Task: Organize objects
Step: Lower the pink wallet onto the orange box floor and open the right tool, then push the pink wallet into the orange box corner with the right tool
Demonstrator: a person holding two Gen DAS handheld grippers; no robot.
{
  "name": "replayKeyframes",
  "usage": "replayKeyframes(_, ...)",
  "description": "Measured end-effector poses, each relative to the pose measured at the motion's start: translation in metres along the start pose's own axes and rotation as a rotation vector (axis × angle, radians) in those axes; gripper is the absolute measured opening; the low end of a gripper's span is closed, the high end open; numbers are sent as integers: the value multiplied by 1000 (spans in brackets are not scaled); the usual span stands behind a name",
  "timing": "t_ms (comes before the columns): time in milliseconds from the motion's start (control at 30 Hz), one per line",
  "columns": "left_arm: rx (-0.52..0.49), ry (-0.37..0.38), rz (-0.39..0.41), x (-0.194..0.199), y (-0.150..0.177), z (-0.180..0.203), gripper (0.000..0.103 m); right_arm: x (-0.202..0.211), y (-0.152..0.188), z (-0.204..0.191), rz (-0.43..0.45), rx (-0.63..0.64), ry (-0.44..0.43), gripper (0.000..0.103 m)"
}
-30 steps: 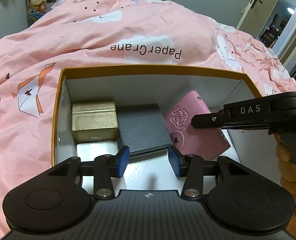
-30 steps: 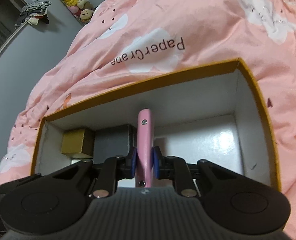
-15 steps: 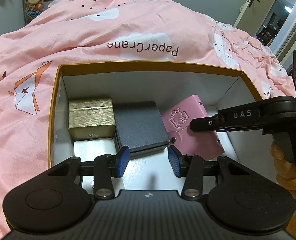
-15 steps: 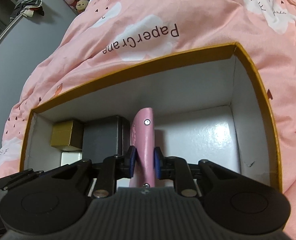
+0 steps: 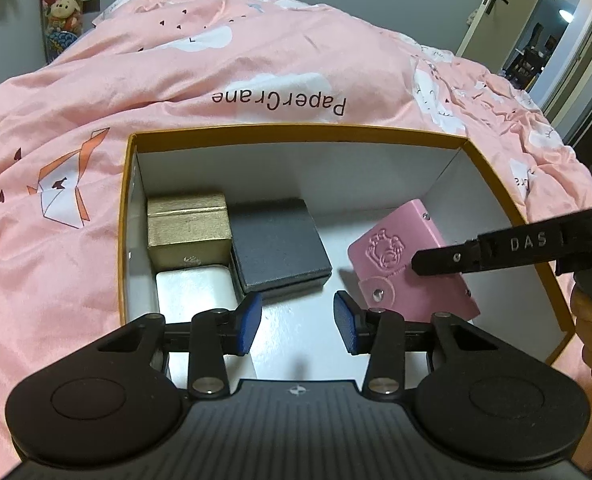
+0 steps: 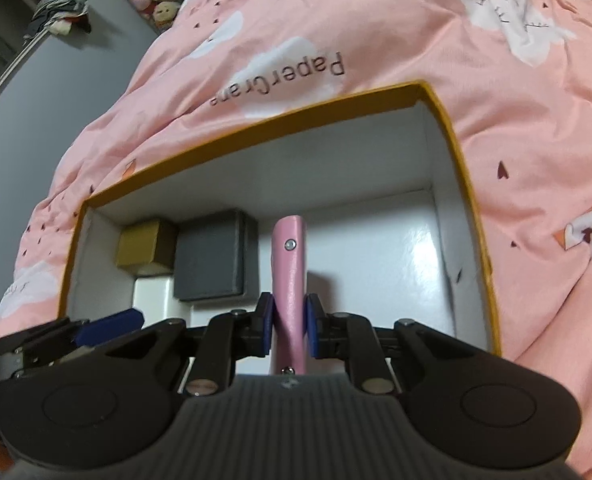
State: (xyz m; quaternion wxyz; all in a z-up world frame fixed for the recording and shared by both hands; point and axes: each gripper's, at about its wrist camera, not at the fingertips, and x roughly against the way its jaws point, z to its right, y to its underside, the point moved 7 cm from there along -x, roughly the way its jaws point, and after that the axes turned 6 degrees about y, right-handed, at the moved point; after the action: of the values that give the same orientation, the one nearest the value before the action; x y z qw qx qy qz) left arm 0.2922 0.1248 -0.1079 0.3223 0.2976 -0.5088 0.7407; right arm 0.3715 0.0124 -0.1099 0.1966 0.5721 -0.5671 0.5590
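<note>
An open box with an orange rim [image 5: 296, 130] and white inside lies on a pink bed cover. In it sit a gold box [image 5: 187, 226], a dark grey box [image 5: 277, 242] and a white box [image 5: 195, 292] at the left. My right gripper [image 6: 289, 330] is shut on a pink card wallet [image 6: 289, 276] and holds it on edge inside the box, right of the grey box [image 6: 211, 260]; the wallet also shows in the left wrist view [image 5: 400, 264]. My left gripper [image 5: 298, 322] is open and empty over the box's near edge.
The pink bed cover [image 5: 215, 64] printed "PaperCrane" surrounds the box. Plush toys [image 5: 61, 4] hang on the grey wall at the far left. A door [image 5: 492, 4] stands at the far right. The right half of the box floor [image 6: 384, 264] is bare white.
My right gripper has carried the pink wallet to the right, away from the grey box, and both views have risen a little. My left gripper stays open.
</note>
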Motion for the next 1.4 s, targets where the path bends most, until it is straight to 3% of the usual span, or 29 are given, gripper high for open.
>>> replayKeyframes(267, -16, -1, 8, 9, 10, 3, 43, 0, 24, -11, -37, 4, -34, 18)
replayKeyframes(367, -7, -4, 8, 6, 9, 2, 43, -2, 13, -8, 23, 29, 30, 18)
replayKeyframes(567, 23, 4, 13, 4, 6, -1, 43, -12, -19, 1, 48, -12, 50, 18)
replayKeyframes(767, 9, 4, 14, 1, 6, 3, 43, -30, -30, 7, 36, 81, 175, 21)
replayKeyframes(933, 4, -5, 9, 0, 7, 6, 43, -34, -26, -4, 45, 308, 342, 33)
replayKeyframes(1067, 0, -14, 12, 1, 6, 5, 43, -34, -22, -10, 85, 454, 447, 36)
replayKeyframes(1133, 0, -8, 15, 2, 6, 4, 43, -31, -21, -12, 98, 490, 448, 38)
replayKeyframes(1300, -11, -9, 14, 1, 5, 5, 43, -33, -8, -19, 16, 514, 297, 39)
replayKeyframes(1400, -16, -6, 14, 1, 5, 7, 43, -43, -2, -19, -6, 561, 323, 41)
